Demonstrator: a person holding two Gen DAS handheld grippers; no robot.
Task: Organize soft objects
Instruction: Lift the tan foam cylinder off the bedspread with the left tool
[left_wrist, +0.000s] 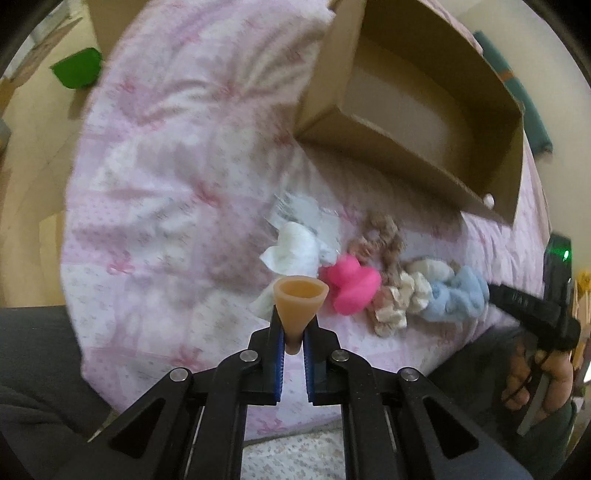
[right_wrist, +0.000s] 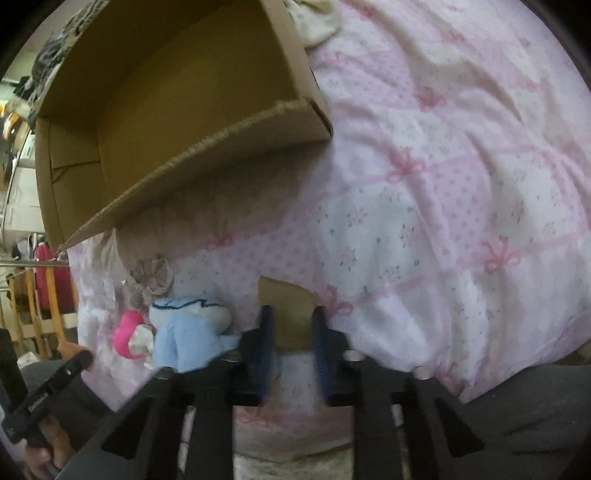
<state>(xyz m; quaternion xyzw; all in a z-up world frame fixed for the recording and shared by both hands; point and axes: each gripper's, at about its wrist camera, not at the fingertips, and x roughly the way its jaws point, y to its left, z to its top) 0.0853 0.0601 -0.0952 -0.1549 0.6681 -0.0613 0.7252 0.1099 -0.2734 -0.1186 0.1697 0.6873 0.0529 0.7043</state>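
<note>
L gripper (left_wrist: 294, 332) pinches an orange cone-shaped soft cup (left_wrist: 300, 301) by its narrow stem, above the pink bow-print quilt (left_wrist: 166, 184). R gripper (right_wrist: 293, 328) grips a brown cardboard scrap (right_wrist: 286, 314). Open cardboard box (left_wrist: 413, 110) sits on the quilt; just beside its near wall lie pink toy (left_wrist: 352, 284), blue plush (left_wrist: 458, 295), white cloth (left_wrist: 295, 251), beige scrunchies (left_wrist: 384, 236). Green item (left_wrist: 77, 68) on the floor beyond the quilt.

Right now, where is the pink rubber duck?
In the left wrist view the pink rubber duck lies on the bedspread, right of the orange cone held by the left gripper, with white cloth behind-left.
</note>
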